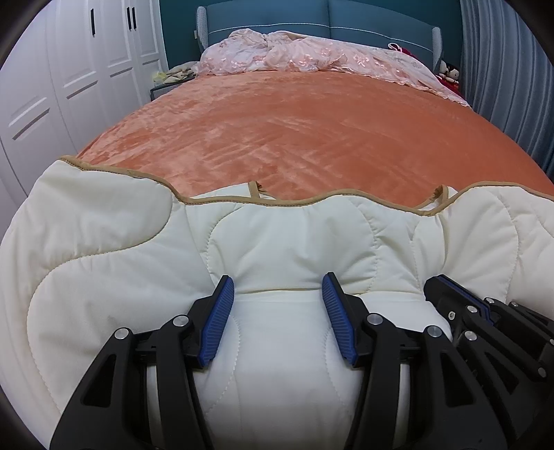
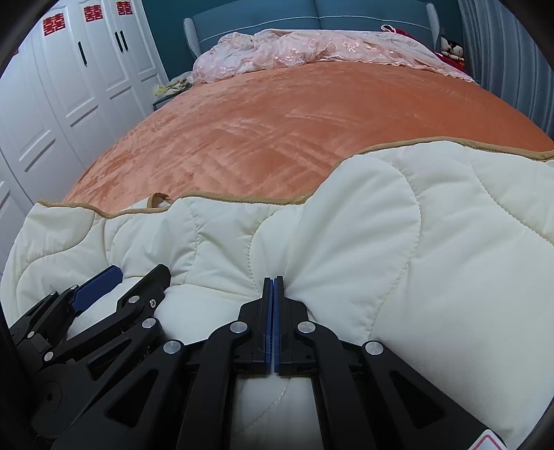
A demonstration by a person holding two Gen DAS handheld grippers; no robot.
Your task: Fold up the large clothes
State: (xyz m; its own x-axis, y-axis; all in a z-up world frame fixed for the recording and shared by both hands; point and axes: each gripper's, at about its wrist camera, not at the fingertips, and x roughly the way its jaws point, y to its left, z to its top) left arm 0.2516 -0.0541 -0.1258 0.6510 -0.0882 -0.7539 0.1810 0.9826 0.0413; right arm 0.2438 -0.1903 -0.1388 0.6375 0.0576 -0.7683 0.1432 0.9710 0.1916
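Note:
A cream quilted comforter (image 1: 284,242) with tan piping lies bunched at the near end of the bed, and it also fills the right wrist view (image 2: 432,249). My left gripper (image 1: 278,282) is open, its blue-padded fingers (image 1: 216,318) spread over a fold of the quilt. My right gripper (image 2: 273,282) is shut on a pinch of the quilt, which puckers at its tips. The right gripper shows at the right of the left wrist view (image 1: 450,290). The left gripper shows at the left of the right wrist view (image 2: 131,277).
The bed carries an orange plush blanket (image 1: 294,131). A pink embroidered cover (image 1: 311,55) lies crumpled by the blue headboard (image 1: 329,17). White wardrobe doors (image 1: 69,76) stand at the left and grey curtains (image 1: 512,79) at the right.

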